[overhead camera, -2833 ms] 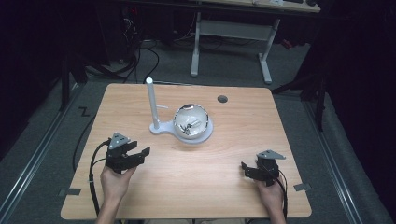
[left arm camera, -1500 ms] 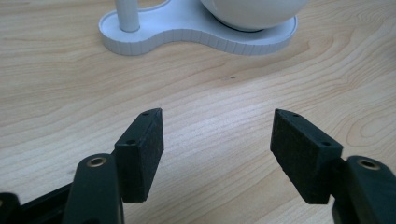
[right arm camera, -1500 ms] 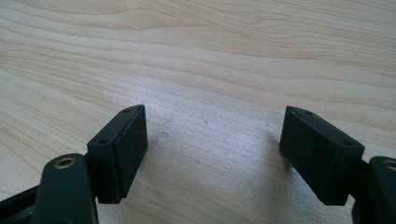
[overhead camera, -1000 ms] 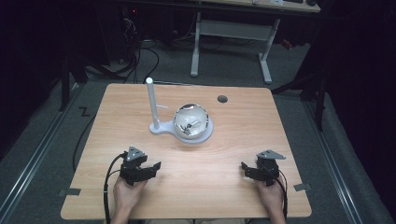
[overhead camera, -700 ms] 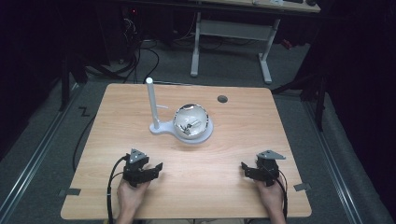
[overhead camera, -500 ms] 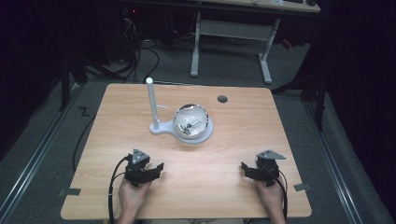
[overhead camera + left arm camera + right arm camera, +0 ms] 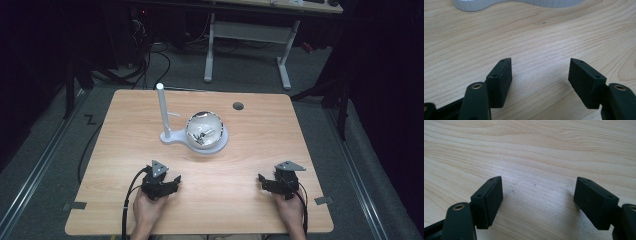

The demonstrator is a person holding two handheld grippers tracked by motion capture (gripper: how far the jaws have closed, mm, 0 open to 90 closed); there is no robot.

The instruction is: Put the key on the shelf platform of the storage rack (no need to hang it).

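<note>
Two tools rest low on the near part of the table (image 7: 250,150), one in each hand, and only one of them has moved. Over the last few seconds the left tool (image 7: 162,186) has drawn back toward the person and slid a little toward the middle, ending near the front edge, while the right tool (image 7: 274,184) has stayed where it was at the near right. Both have their jaws spread wide with nothing between them; the left gripper view shows the left tool's pads (image 7: 501,80) over bare wood, and the right gripper view shows the same for the right tool's pads (image 7: 489,200).

The nearest things to them are the shiny bowl (image 7: 205,131) and the white stand (image 7: 172,136) it sits on, with a white upright post (image 7: 162,110) at the stand's left end. They stand in the middle of the table, well apart from both tools, and the stand's ribbed edge just shows at the top of the left gripper view.

The retreat reads to me as a settling into a rest pose: either the handling is over or it has yet to start.
</note>
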